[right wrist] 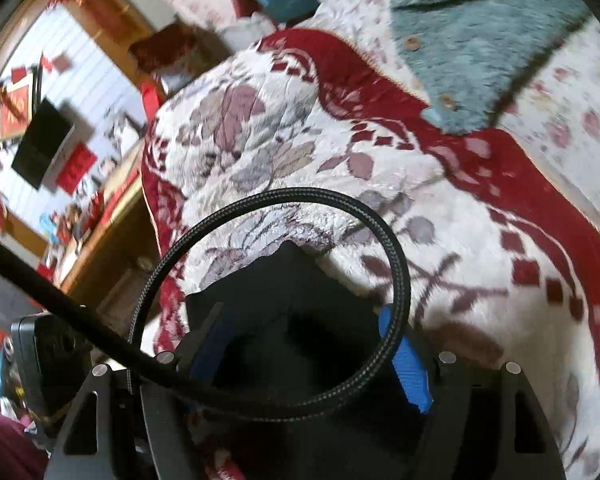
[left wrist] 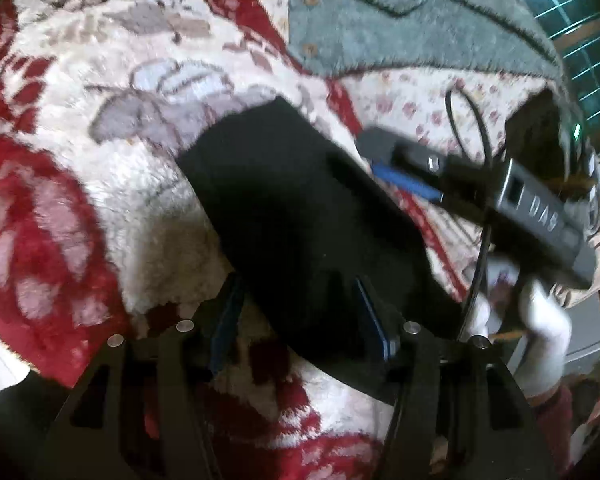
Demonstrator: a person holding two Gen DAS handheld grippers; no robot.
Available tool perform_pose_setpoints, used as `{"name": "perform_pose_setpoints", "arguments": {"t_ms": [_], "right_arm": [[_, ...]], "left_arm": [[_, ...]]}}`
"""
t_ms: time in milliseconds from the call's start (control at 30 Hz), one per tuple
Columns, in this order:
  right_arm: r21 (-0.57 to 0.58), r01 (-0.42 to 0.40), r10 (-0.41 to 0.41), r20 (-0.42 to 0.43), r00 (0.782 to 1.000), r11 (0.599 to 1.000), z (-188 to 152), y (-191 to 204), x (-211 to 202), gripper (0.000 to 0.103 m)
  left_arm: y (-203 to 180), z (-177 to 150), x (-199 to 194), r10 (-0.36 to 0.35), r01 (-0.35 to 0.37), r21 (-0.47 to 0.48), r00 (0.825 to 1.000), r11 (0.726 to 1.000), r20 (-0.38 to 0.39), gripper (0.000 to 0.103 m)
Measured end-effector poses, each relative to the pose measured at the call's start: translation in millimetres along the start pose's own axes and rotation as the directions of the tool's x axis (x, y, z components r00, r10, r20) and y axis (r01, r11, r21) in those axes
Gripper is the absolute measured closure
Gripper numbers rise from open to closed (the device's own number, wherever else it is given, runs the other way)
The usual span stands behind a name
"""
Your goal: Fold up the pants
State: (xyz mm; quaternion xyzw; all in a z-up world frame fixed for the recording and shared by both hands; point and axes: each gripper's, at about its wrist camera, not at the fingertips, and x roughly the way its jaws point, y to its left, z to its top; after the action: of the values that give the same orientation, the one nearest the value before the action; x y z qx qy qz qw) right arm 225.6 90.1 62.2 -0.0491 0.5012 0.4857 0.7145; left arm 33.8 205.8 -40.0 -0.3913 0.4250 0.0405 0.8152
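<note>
The black pants (left wrist: 300, 216) lie bunched on a red and white floral blanket (left wrist: 80, 152). In the left wrist view my left gripper (left wrist: 300, 312) has its blue-padded fingers on either side of the black cloth, which fills the gap. The right gripper (left wrist: 404, 168) comes in from the right, its fingertips at the cloth's far edge, held by a white-gloved hand (left wrist: 540, 320). In the right wrist view my right gripper (right wrist: 296, 340) has the black pants (right wrist: 292, 312) bunched between its blue fingers. A braided black cable (right wrist: 396, 264) loops in front of the lens.
A grey-blue fleece garment with buttons (left wrist: 400, 20) lies further back on the blanket; it also shows in the right wrist view (right wrist: 480, 40). To the left in the right wrist view are the bed edge, a wooden cabinet (right wrist: 100, 248) and a wall with red decorations.
</note>
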Motion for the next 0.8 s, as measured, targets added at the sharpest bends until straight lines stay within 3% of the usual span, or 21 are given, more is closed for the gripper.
{"name": "perform_pose_setpoints", "arguments": {"t_ms": [100, 200, 267, 333, 400, 500, 533, 567, 633, 800], "right_arm": [[-0.05, 0.016, -0.018, -0.048, 0.999, 0.999, 10, 3, 20, 0.028], [-0.089, 0.034, -0.043, -0.102, 0.994, 0.995, 16, 4, 43, 0.028], [-0.079, 0.006, -0.014, -0.105, 0.994, 0.997, 19, 2, 53, 0.028], [-0.068, -0.021, 0.015, -0.091, 0.996, 0.997, 21, 3, 61, 0.044], [-0.072, -0.001, -0.005, -0.081, 0.997, 0.997, 20, 3, 66, 0.049], [-0.096, -0.002, -0.002, -0.039, 0.999, 0.995, 16, 7, 59, 0.069], [-0.106, -0.004, 0.001, -0.024, 1.0, 0.994, 14, 9, 54, 0.076], [-0.112, -0.009, 0.007, -0.014, 1.0, 0.994, 13, 10, 49, 0.078], [-0.121, -0.01, 0.013, 0.019, 1.0, 0.993, 10, 14, 36, 0.083], [-0.113, -0.04, 0.057, 0.158, 0.986, 0.993, 2, 22, -10, 0.085]], "left_arm": [[3, 4, 6, -0.008, 0.009, -0.026, 1.0, 1.0, 0.006, 0.047], [5, 6, 8, -0.038, 0.039, -0.044, 0.999, 0.998, 0.011, 0.039], [5, 7, 8, -0.037, 0.038, -0.046, 0.999, 0.998, 0.016, 0.039], [4, 9, 9, -0.033, 0.034, -0.044, 0.999, 0.998, 0.021, 0.039], [5, 10, 10, -0.036, 0.037, -0.05, 0.999, 0.998, 0.02, 0.039], [4, 11, 8, -0.058, 0.059, -0.052, 0.998, 0.997, 0.024, 0.04], [4, 11, 7, -0.076, 0.077, -0.048, 0.997, 0.996, 0.029, 0.05], [2, 10, 5, -0.094, 0.095, -0.035, 0.995, 0.995, 0.027, 0.066], [-4, 8, 5, -0.092, 0.092, 0.002, 0.996, 0.996, 0.02, 0.08], [-12, 4, -12, -0.179, 0.176, 0.055, 0.982, 0.983, 0.068, 0.087]]}}
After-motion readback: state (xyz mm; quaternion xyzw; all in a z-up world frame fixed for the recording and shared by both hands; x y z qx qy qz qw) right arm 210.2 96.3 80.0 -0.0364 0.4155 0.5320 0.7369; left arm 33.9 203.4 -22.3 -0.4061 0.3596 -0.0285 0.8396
